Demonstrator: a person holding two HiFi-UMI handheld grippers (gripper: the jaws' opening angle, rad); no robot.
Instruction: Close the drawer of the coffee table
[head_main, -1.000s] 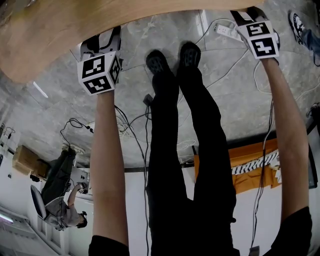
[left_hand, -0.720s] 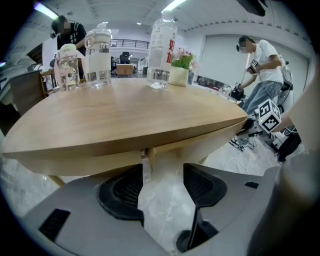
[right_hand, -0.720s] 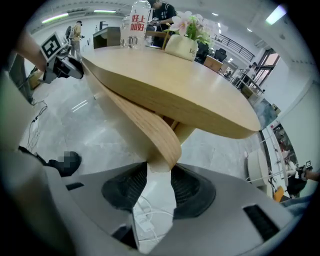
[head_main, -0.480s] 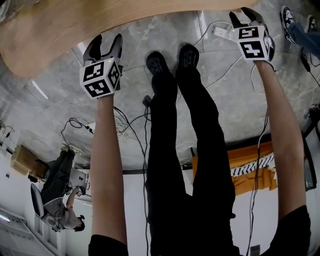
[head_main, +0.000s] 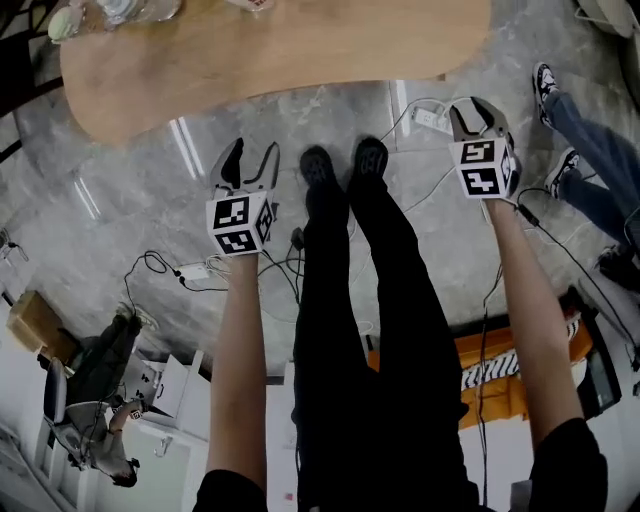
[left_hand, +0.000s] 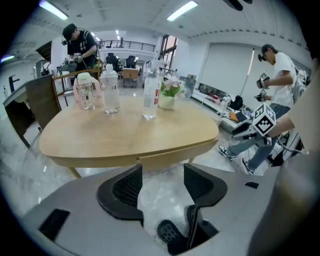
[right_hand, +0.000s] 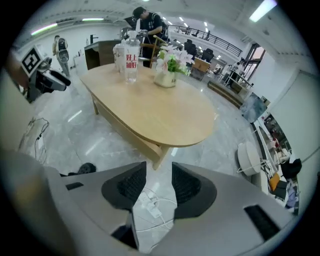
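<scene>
Head view puts your left gripper and right gripper over the grey floor, both short of the coffee table and touching nothing; your two black shoes stand between the two grippers, toes toward the table edge.

Left gripper view looks straight at the drawer front, a narrow panel set in the table's near edge just beyond your jaws; it looks about flush with that edge, though the seam is small; your left jaws are spread wide with only bare floor between them, and a strip of that floor separates them from the panel.

Right gripper view has your right jaws parted too, holding nothing; through the gap you see one white power strip with thin white cables lying on the floor, and one wooden table leg stands just beyond the fingertips.

Four things stand on the tabletop, all at its far end, well away from the drawer: a pinkish container, a clear bottle, a taller bottle with a red label and one pot of flowers.

Around you, count two other people in the left gripper view: one standing behind the table, and one in a white shirt off to your right; the jeans and sneakers beside your right gripper are closest to you; one more person sits at a desk far off at your left.
</scene>
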